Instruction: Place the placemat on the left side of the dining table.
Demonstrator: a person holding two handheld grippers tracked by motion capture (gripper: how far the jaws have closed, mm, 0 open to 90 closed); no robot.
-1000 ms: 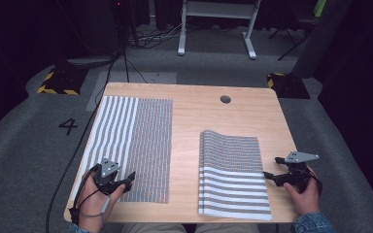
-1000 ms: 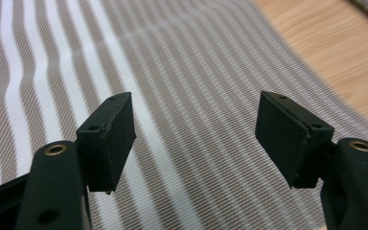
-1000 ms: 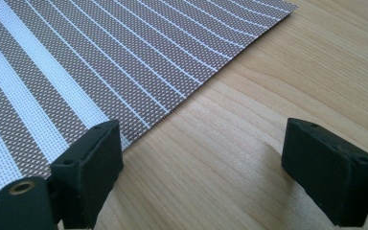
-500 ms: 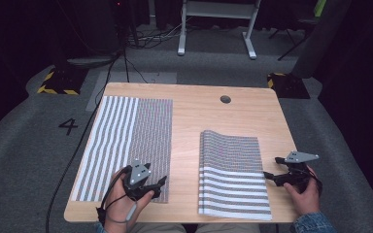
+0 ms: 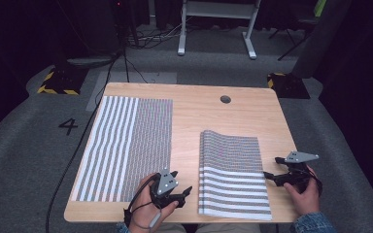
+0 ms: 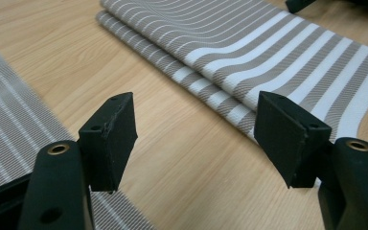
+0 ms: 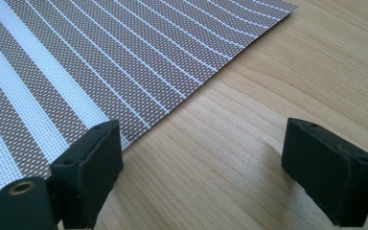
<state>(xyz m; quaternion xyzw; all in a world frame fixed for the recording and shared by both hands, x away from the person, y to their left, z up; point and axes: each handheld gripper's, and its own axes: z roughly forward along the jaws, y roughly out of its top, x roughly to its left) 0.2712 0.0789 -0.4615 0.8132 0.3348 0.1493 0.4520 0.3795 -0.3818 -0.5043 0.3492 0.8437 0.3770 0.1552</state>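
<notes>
Left gripper (image 5: 184,190) agape beside folded mat (image 5: 233,174)

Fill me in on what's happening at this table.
A person holds a hand-held gripper in each hand at a wooden table. Two striped cloths lie on it: one spread flat on the left, one folded on the right. The left hand-held gripper sits between the two cloths, open, pointing at the folded cloth's near edge. The right hand-held gripper is open at that cloth's right edge. Neither holds anything yet.
</notes>
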